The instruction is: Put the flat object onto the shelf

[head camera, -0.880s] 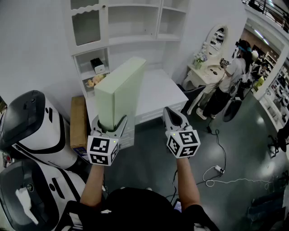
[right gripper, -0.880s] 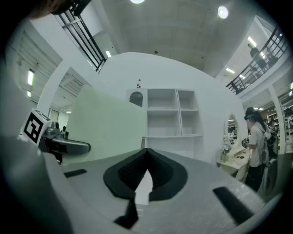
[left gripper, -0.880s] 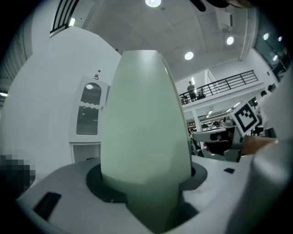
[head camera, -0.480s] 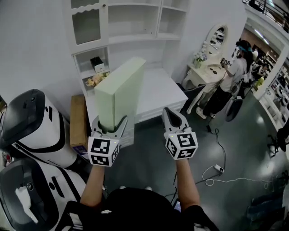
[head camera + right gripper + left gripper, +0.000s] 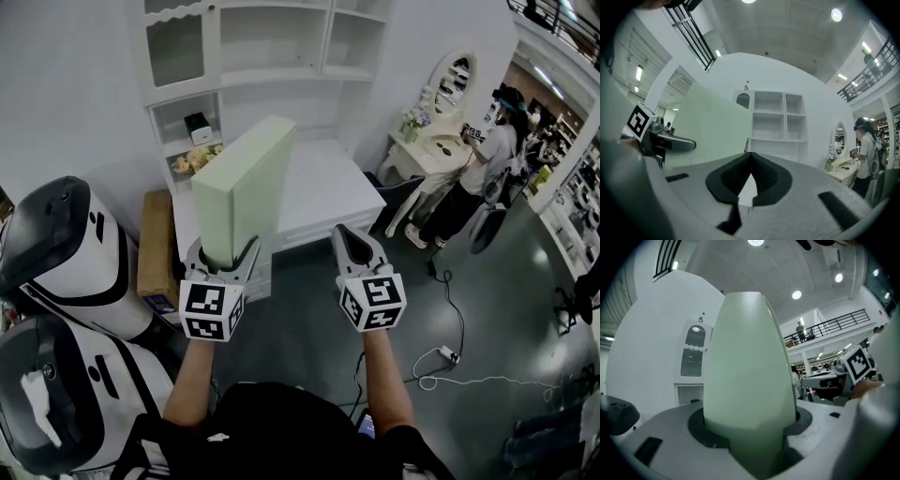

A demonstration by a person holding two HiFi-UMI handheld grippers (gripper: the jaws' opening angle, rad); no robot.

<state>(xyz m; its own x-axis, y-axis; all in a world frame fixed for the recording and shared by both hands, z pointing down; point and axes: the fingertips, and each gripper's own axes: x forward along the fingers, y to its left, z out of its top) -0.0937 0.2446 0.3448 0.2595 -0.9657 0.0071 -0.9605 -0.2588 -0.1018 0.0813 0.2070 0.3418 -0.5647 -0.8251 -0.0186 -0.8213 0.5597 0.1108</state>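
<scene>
The left tool (image 5: 225, 251) is seen clamped on the lower end of a pale green flat rectangular slab (image 5: 246, 187), its two jaws pressed against the slab's broad faces. In the left gripper view the slab (image 5: 747, 371) fills the gap between the jaws completely. The right tool (image 5: 343, 234), at 3 o'clock of the left one and well apart from the slab, is shown with its jaws brought together and nothing between them.

The slab is held upright in the air, rising towards 12 o'clock, in front of a white desk (image 5: 323, 187). A white shelf unit (image 5: 281, 61) stands behind the desk at 12 o'clock.

The slab is judged to be light, since it is carried on end by one tool alone. It is also judged stiff, as no sag or bend is visible along its length. Its matt surface is not expected to be slippery, though slight denting under the pads may be possible if it is foam. Because it is held only at the bottom, tipping is the likely trouble. A second hold by the free tool, taken across the thickness higher up on the 3 o'clock edge, is thought advisable.
</scene>
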